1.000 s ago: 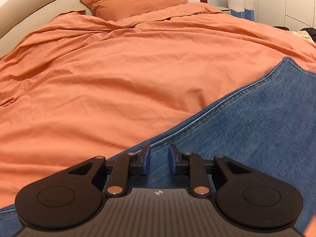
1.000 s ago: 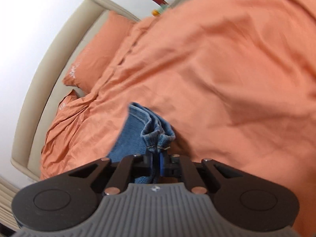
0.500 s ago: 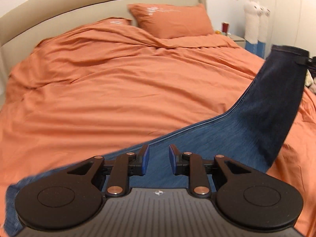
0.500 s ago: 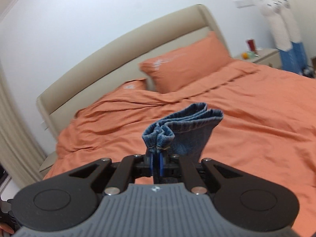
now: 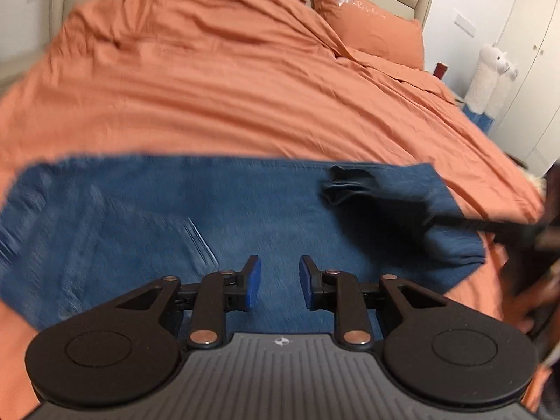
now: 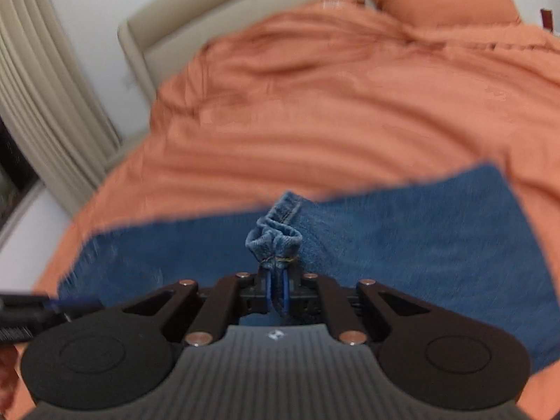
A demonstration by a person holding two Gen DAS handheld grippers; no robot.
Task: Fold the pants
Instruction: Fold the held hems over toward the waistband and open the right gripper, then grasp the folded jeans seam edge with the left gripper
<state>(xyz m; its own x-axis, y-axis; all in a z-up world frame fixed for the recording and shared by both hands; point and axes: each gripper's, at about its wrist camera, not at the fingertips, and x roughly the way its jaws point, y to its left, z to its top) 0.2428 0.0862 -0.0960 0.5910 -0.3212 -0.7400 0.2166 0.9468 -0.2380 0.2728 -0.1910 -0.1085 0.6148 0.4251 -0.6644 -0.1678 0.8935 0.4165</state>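
**Denim hem carried over the spread jeans**

Denim fills the near field of both wrist views. The right gripper [image 6: 276, 290] is clenched on a bunched hem [image 6: 274, 241] of the jeans [image 6: 402, 231], the cloth puckered into a knot just ahead of its blue pads, at 12 o'clock from the gripper body. The left gripper [image 5: 276, 283] hangs released, jaws apart with nothing between them, just above the flat blue panel of the jeans [image 5: 175, 217]. At 2 o'clock in the left view the doubled hem [image 5: 353, 185] shows dark and blurred, with the right gripper [image 5: 518, 231] reaching in from 3 o'clock.

The jeans lie across the near part of the bed, spread wide from 9 to 3 o'clock. Judging by the thick stitched hem and the way it holds a lump, this cloth is heavy and fairly stiff for fabric, not slippery; it should keep a crease but drag on the bedding. Hems and the waistband look like the surest places to pinch, since a single layer mid-panel would give little to grip.

Beyond lies a soft, wrinkled orange duvet [image 5: 227, 80], likely to give under pressure. Farther off are an orange pillow [image 5: 371, 31] at 1 o'clock, a beige headboard [image 6: 196, 28], and pleated curtains [image 6: 45, 98] at 10 o'clock in the right view
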